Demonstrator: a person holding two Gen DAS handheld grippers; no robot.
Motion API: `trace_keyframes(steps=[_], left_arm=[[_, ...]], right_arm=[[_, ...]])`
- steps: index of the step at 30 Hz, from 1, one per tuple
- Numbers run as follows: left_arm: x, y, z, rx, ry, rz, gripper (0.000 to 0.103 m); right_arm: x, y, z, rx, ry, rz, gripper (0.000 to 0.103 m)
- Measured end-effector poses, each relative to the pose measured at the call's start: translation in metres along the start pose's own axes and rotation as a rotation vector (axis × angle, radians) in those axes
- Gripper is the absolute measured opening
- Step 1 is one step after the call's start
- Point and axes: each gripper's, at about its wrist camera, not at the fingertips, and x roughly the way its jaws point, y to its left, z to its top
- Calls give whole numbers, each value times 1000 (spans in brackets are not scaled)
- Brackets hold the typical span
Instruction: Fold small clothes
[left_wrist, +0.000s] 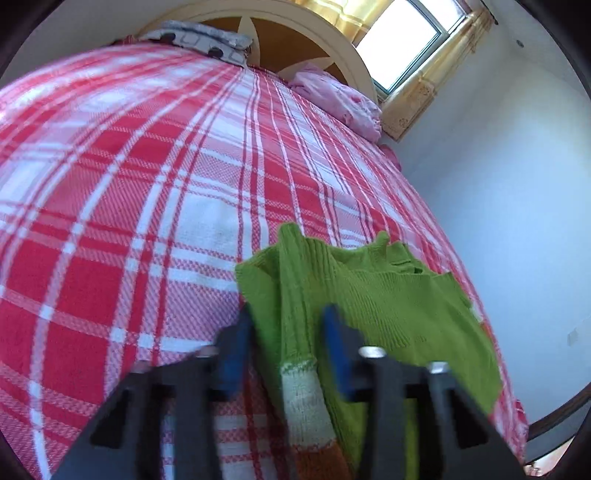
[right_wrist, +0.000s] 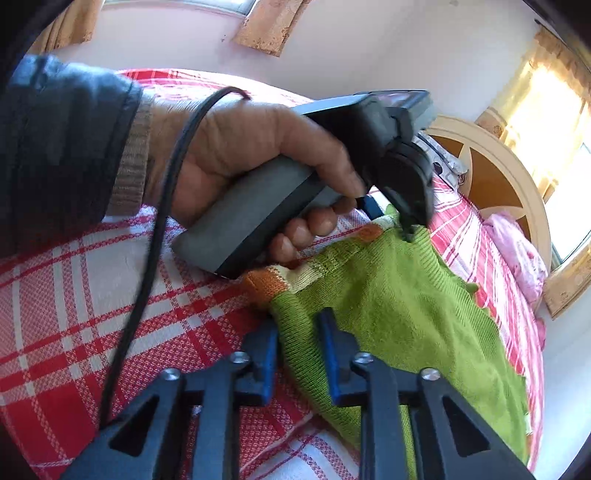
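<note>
- Sweater (right_wrist: 399, 306): lower right of both frames, flat on the bedspread (left_wrist: 147, 221). Soft, light, stretchy knit; likely sags when lifted. Grip the ribbed edges or sleeve (left_wrist: 295, 295).
- Left gripper (left_wrist: 286, 350): jaws apart, straddling the sleeve.
- Right gripper (right_wrist: 297, 354): jaws apart over the hem.

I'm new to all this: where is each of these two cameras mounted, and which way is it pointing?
Left wrist view: sits on the left gripper, looking forward along its blue fingers up the plaid bed toward the headboard and window; the green sweater has a sleeve between the spread jaws.
Right wrist view: sits on the right gripper, looking across the bed at the person's left hand holding the other gripper, whose tips meet the sweater's far edge.
Shared: sweater, bed, headboard, pink bedding.
</note>
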Motion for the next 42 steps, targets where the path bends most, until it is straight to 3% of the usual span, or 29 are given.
trace_keyframes(steps=[2, 15, 28, 36, 42], left_arm=[[-4, 3, -1, -25, -11, -38, 14], [-19, -1, 7, -162, -8, -141, 12], [-35, -86, 34, -99, -69, -166, 12], [-9, -122, 43, -141, -68, -171, 12], [13, -161, 45, -106, -39, -181, 12]], right_arm=[[-7, -6, 0, 23, -23, 11, 8], [-57, -59, -25, 286, -135, 114, 6], [-91, -138, -60, 575, -247, 186, 6], [-114, -183, -99, 720, -295, 196, 6], [-127, -205, -132, 801, -306, 206, 6]])
